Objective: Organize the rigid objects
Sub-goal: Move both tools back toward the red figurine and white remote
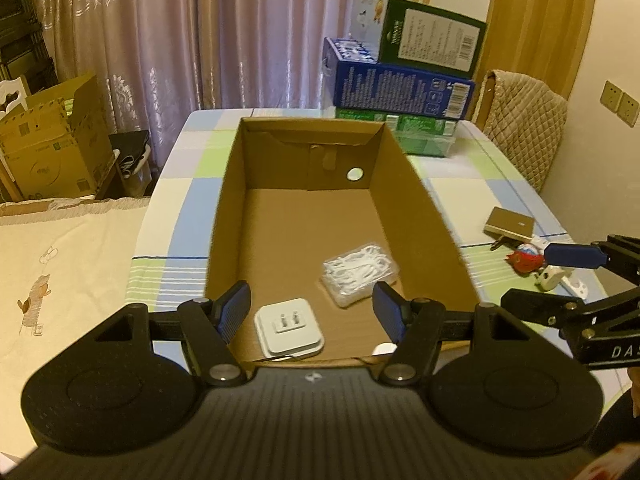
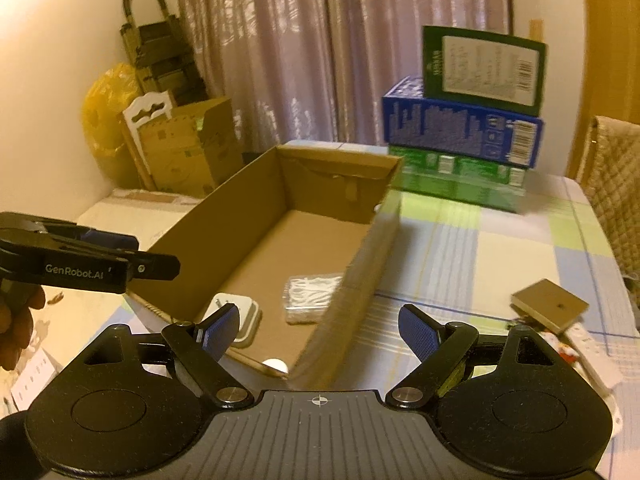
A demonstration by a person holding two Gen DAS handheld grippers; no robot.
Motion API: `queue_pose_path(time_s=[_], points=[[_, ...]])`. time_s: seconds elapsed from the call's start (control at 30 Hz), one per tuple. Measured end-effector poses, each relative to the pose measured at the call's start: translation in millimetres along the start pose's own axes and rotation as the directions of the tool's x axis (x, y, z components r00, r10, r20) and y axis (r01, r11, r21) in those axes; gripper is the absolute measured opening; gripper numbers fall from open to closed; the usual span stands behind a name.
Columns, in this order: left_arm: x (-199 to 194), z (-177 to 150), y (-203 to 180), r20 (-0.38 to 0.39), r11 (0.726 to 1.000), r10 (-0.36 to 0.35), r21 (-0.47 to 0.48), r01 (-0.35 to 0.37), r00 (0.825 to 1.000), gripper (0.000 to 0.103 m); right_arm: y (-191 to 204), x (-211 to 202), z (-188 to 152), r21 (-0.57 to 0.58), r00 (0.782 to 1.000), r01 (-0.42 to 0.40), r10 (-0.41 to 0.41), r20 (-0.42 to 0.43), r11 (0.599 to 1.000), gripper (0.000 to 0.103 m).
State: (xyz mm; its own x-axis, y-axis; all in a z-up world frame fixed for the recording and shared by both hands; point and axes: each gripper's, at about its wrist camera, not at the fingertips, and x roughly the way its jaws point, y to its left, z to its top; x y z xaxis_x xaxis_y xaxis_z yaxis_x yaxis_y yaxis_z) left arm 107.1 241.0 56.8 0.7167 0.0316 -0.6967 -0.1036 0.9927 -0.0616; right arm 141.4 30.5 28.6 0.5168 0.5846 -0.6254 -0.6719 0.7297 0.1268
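An open cardboard box (image 1: 228, 208) stands on the checked tablecloth. Inside it lie a white plug adapter (image 1: 289, 328) and a clear bag of white floss picks (image 1: 360, 274). My left gripper (image 1: 313, 314) hovers over the box's near end, open, with nothing between its pads. To the right of the box a tan flat case (image 1: 510, 223), a red toy (image 1: 526, 261) and a white item (image 1: 556, 278) lie on the table. My right gripper (image 2: 320, 334) is open and empty above the box's right wall (image 2: 360, 276); the tan case (image 2: 550, 304) lies to its right. The adapter (image 2: 240, 316) and the bag (image 2: 312, 294) also show in the right wrist view.
A stack of green, blue and dark green cartons (image 1: 404, 76) stands at the table's far end. A chair with a quilted cover (image 1: 524, 124) is at the right edge. Cardboard boxes (image 1: 52, 144) stand on the floor to the left, before a curtain.
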Motion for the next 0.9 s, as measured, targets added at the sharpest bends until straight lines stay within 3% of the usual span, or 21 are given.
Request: queue_pose_path(time_s=[0.53,0.9], points=[[-17.9,4.1,-73.2,0.033,0.995,-0.091,0.033,0.090,0.995,0.071,-59.0,-80.8,-8.5,0.090,0.989,0.115,-0.122,0.078,0.989,0.084],[-16.5,6.1,-133.1,0.048,0.986,-0.141,0.091,0.137,0.989,0.086,-113.1,-119.7,-26.6,0.178,0.973,0.197,-0.215,0.088,0.964,0.084]])
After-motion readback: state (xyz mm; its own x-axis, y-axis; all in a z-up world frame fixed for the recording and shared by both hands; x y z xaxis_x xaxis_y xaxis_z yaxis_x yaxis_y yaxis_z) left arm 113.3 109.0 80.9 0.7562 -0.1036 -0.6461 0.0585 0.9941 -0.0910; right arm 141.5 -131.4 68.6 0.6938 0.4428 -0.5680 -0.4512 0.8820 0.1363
